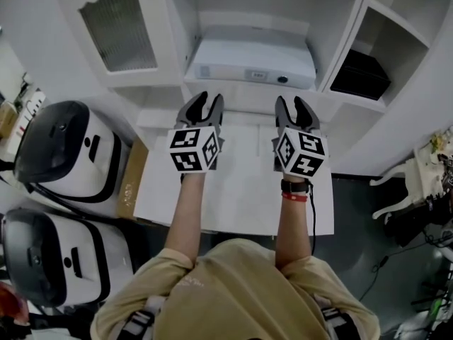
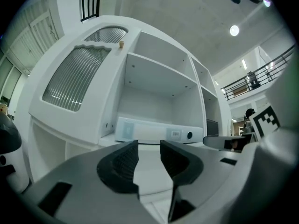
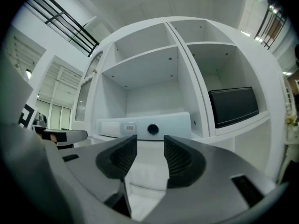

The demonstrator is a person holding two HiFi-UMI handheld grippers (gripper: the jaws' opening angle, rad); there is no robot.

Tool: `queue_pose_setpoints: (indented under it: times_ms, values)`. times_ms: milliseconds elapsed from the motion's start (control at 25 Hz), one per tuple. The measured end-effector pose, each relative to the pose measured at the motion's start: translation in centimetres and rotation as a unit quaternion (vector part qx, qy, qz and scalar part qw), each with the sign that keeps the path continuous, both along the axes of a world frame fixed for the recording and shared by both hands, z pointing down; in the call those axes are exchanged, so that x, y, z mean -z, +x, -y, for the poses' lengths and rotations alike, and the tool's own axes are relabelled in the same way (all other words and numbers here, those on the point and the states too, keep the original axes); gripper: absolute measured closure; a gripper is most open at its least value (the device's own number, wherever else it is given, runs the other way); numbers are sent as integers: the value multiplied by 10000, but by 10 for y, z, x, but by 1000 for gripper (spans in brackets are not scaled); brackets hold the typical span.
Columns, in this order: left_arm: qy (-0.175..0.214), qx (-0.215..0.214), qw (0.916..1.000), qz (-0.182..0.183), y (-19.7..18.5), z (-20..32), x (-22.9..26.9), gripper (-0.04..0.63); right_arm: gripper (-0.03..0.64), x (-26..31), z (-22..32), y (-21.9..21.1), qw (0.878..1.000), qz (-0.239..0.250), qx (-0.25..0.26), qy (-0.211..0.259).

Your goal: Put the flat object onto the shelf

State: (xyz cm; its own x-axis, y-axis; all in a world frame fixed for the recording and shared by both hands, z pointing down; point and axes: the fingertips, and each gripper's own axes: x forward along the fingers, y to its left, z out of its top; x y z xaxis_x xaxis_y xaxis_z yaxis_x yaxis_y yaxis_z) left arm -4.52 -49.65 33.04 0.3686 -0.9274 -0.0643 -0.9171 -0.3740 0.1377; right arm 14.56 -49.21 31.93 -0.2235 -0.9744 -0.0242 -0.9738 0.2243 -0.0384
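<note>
**Flat white case lies on the shelf as both grippers hover empty**

A person in a tan shirt stands at a white table [image 1: 241, 190] in front of a white shelf unit [image 1: 348, 30], a gripper in each hand, both pointing level at the shelves. The left gripper [image 1: 209, 99] has its jaws a little apart with nothing between them; its own view shows only the table and the shelf through the gap. The right gripper [image 1: 296, 103] is spread about as much and is just as empty. The two are held side by side above the table's far edge, well clear of each other.

The flat white case [image 1: 251, 62] lies on the floor of the middle compartment, its long front edge (with a round dark hole and a small label) facing the person. It touches neither gripper.

A black box [image 1: 361, 75] sits in the compartment to the right. To the left, a cabinet door [image 1: 117, 27] has ribbed glass. Two black-and-white machines [image 1: 60, 151] stand on the floor at the person's left, beside a cardboard box [image 1: 131, 179].
</note>
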Motion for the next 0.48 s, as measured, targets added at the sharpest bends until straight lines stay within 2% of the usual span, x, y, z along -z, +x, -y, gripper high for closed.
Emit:
queue_pose_setpoints:
  times_ms: [200, 480]
  values:
    - [100, -21, 9999, 134, -2, -39, -4, 443, 423, -9, -34, 0, 9999, 35, -55, -80]
    - [14, -22, 9990, 447, -12, -89, -29, 443, 439, -32, -85, -5, 9996, -9, -135, -231]
